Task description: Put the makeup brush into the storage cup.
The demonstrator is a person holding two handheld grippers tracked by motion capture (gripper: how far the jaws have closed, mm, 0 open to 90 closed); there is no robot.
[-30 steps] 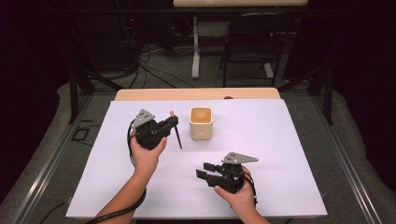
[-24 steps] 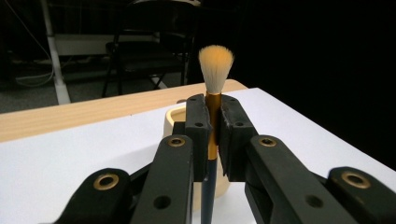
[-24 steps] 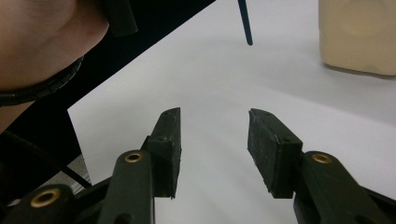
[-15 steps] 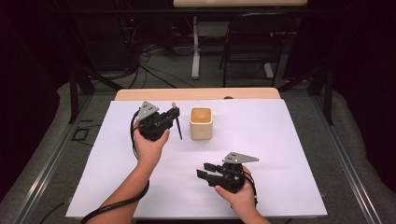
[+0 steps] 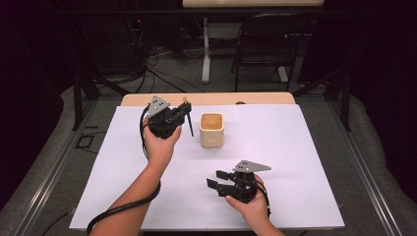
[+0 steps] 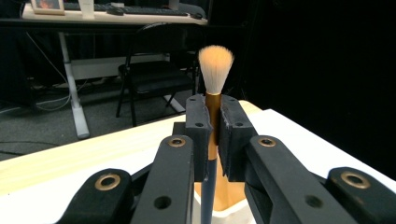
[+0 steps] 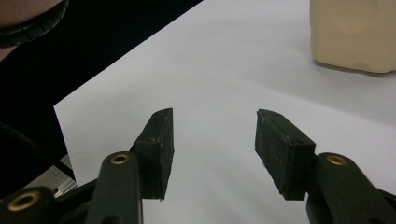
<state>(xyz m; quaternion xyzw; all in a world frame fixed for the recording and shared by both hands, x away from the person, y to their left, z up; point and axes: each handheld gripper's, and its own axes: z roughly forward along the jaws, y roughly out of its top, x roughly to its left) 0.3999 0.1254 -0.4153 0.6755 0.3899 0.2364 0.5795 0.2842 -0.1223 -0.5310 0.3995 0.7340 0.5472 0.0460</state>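
My left gripper (image 5: pixel 181 112) is raised over the back left of the white sheet, shut on a brush (image 5: pixel 188 121). In the left gripper view the brush (image 6: pixel 214 98) stands upright between the pads (image 6: pixel 198 126), pale bristles up, dark handle hanging down. A cream square cup (image 5: pixel 212 130) stands just to the right of it; its rim and inside (image 6: pixel 224 186) show right below the jaws. My right gripper (image 5: pixel 217 179) rests low near the front edge, open, with nothing between its fingers (image 7: pixel 212 144). The cup (image 7: pixel 355 32) lies ahead of it at the upper right.
A white sheet (image 5: pixel 295 162) covers the table, with a strip of wood tabletop (image 5: pixel 255 98) along the far edge. Beyond it stand a black chair (image 5: pixel 265 49) and a desk leg (image 5: pixel 205 49). The left gripper's black cable (image 5: pixel 123 209) trails under the left forearm.
The left hand has carried the brush farther back and up, nearer the cup. The right gripper has stayed where it was, open.
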